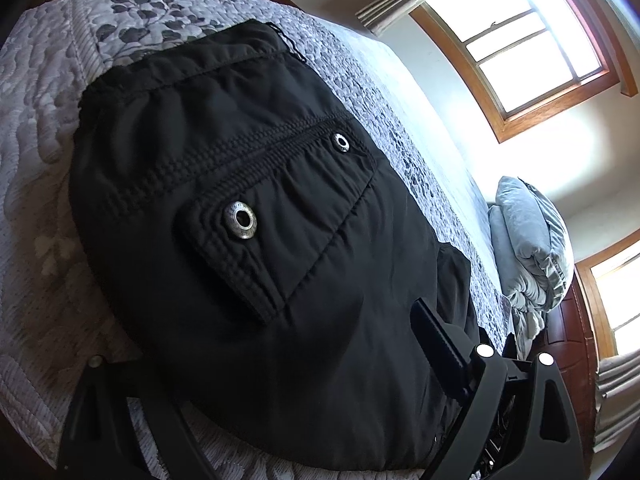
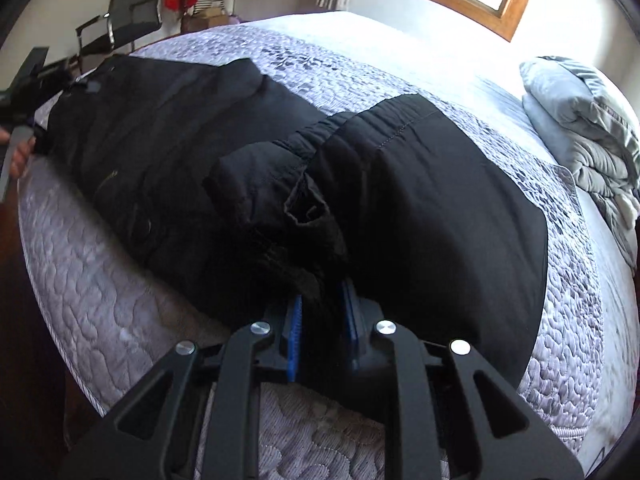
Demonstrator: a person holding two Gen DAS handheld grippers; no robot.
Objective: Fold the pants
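Bed [image 2: 120, 288] under a quilted grey cover, carrying everything; grey pillows [image 2: 592, 128] piled at its far corner, well apart from the work. Black pants [image 2: 420, 184] lying lengthwise across the cover, reaching from one gripper to the other. Judged as barely begun: legs apparently laid together into one long strip, cuff end bunched and lifted rather than flat, no crosswise fold visible yet. Left to do, by that reading: carry the cuff end over toward the waist, lay it down, smooth, perhaps fold once more.

Waist end, seen from the left wrist view: gathered elastic band, flapped pocket, two metal eyelets [image 1: 240, 219], all flat on the cover.

Left gripper [image 1: 260, 392] spread wide, one finger on the cover beside the fabric, the other resting on top of it near the side edge; nothing pinched.

Right gripper [image 2: 320, 320] pressed together on a bunched wad of the pants' cuff end, blue pads [image 2: 295, 340] flanking the cloth.
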